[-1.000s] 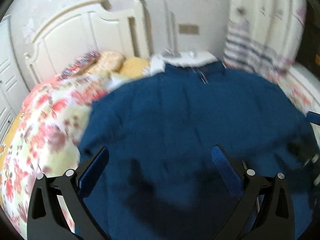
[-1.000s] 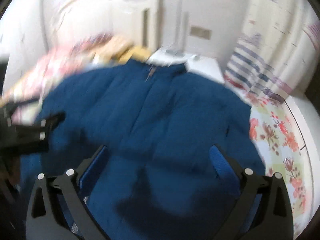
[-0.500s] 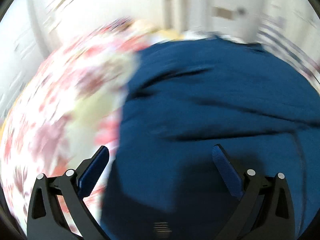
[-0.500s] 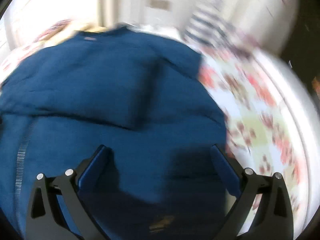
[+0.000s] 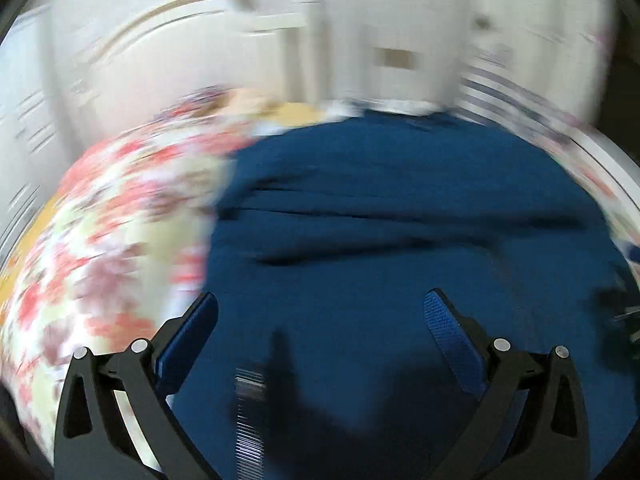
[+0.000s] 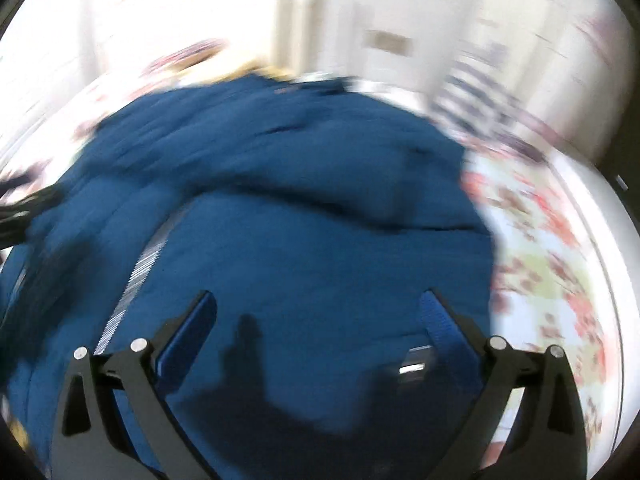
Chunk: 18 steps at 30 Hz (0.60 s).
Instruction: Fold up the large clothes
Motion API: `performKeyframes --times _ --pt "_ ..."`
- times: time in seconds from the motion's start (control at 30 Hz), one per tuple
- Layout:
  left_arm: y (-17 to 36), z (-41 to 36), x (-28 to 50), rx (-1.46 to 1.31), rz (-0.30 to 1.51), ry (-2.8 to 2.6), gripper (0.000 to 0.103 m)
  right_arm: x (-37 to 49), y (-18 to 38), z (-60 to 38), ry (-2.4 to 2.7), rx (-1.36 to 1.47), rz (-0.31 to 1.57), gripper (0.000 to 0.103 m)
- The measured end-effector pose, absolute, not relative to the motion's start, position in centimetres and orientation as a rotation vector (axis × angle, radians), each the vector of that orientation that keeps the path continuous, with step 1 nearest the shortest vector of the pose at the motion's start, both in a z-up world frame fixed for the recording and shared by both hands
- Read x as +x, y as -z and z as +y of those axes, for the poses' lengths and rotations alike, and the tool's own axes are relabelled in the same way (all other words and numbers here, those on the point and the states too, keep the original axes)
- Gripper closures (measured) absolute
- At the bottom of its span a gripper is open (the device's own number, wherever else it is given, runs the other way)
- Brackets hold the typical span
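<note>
A large dark blue padded jacket [image 5: 400,248] lies spread on a bed with a floral cover [image 5: 112,240]. In the left wrist view my left gripper [image 5: 322,304] hovers open over the jacket's near left part, nothing between its fingers; a pale zipper strip [image 5: 250,416] runs below it. In the right wrist view my right gripper [image 6: 318,304] is open above the same jacket [image 6: 300,200], whose zipper [image 6: 136,276] slants to the left. Folds cross the jacket's middle. Both views are motion-blurred. The left gripper [image 6: 24,208] shows dimly at the right view's left edge.
A white headboard [image 5: 168,52] and pillows [image 5: 248,108] stand at the far end of the bed. A striped cloth [image 6: 480,96] hangs at the far right by the wall. The floral bed cover [image 6: 540,256] shows to the right of the jacket, ending at a white edge.
Both grippers swung toward the jacket's outer sides half a second ago and have come back over its near part. Creases now cross the jacket's middle. Both stay open.
</note>
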<state>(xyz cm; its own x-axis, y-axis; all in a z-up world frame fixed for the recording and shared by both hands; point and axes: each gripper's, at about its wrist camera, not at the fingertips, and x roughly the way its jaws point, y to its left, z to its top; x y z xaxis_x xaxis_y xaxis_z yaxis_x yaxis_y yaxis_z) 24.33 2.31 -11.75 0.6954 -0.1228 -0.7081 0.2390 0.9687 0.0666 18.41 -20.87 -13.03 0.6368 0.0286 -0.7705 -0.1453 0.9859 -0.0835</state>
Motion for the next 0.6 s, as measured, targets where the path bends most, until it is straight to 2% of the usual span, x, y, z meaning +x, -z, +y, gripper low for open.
performKeyframes --times 0.07,0.13,0.27,0.4,0.6 --pt "13.7 -0.8 23.5 0.240 0.830 0.258 0.004 18.1 14.9 -18.5 -0.156 -0.213 0.943 0.003" --pt "16.1 -2.1 23.1 0.313 0.852 0.232 0.004 17.5 15.6 -17.8 -0.142 -0.235 0.915 0.003" --pt "15.9 0.7 23.5 0.199 0.895 0.256 0.004 17.4 15.5 -19.4 -0.154 -0.184 0.961 0.003" --pt "15.9 3.1 20.9 0.232 0.867 0.192 0.004 14.6 14.9 -19.8 -0.140 -0.216 0.947 0.003" --pt "13.7 6.3 16.2 0.266 0.795 0.130 0.004 9.6 12.7 -19.7 -0.148 -0.233 0.849 0.003"
